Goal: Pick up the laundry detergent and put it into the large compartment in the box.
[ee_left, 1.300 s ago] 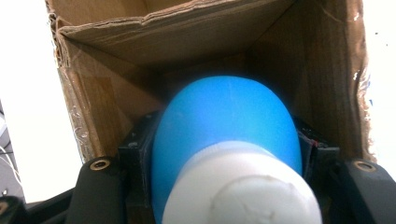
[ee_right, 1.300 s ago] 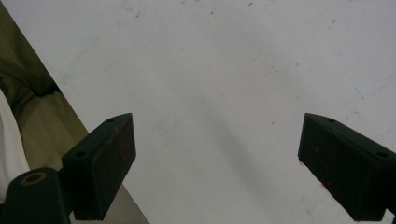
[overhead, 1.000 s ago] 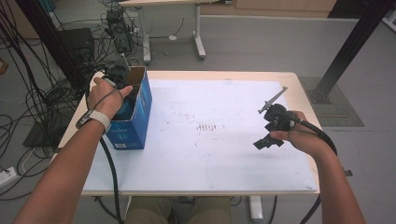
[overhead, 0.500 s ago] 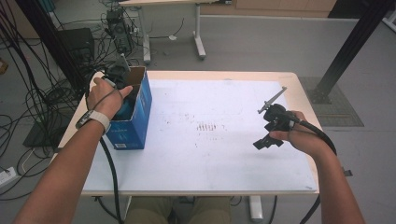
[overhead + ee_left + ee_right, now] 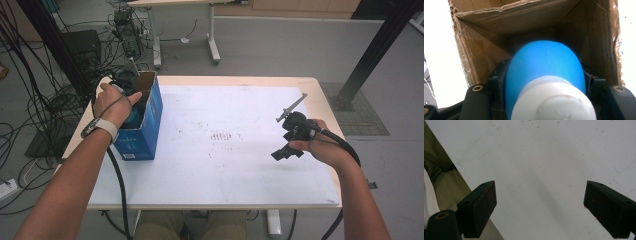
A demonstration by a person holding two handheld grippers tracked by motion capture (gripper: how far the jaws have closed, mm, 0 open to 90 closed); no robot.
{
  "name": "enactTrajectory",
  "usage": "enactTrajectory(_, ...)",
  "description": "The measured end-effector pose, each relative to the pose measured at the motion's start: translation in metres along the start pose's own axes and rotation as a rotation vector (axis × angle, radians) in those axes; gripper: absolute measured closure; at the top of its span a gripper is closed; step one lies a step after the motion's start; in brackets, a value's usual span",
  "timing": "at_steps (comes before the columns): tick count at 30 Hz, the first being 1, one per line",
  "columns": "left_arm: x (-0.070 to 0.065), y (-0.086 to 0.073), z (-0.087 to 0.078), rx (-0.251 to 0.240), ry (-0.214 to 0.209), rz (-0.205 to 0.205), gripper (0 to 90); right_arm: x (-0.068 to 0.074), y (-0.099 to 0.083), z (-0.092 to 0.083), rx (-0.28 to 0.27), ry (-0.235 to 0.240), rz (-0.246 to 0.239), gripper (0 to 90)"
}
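A blue cardboard box (image 5: 148, 126) stands open-topped at the table's left edge. My left gripper (image 5: 132, 96) reaches down into it, the hand above its rim. In the left gripper view the jaws (image 5: 546, 81) are shut on a blue bottle (image 5: 546, 62) with a white cap (image 5: 554, 102), held inside the brown box walls (image 5: 536, 20). Over the right side of the white table (image 5: 225, 170), my right gripper (image 5: 289, 146) hovers a little above the surface. Its jaws (image 5: 540, 207) stand wide open with nothing between them, only bare table below.
Tangled cables and dark equipment (image 5: 55, 90) crowd the floor left of the table. A second table's legs (image 5: 212, 40) stand behind, and a black post (image 5: 370, 55) rises at the back right. The table's near edge (image 5: 215, 205) lies close to the person's lap.
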State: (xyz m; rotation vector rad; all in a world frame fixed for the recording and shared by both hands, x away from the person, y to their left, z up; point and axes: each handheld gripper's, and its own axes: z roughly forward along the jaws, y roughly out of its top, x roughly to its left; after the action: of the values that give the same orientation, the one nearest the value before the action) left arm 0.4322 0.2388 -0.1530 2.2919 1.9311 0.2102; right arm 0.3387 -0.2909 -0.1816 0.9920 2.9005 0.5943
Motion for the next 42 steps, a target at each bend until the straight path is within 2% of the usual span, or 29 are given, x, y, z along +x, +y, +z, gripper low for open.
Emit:
enactTrajectory(37,0.0058,0.0019,0.0006,-0.001,-0.027,0.012,37.0,-0.0001,0.0014,0.0001,0.008,-0.001,0.001,11.2)
enactTrajectory(42,0.0046,0.0021,-0.0031,-0.008,-0.032,0.025,33.5,0.0004,0.0009,0.0004,0.007,-0.001,0.002,11.2)
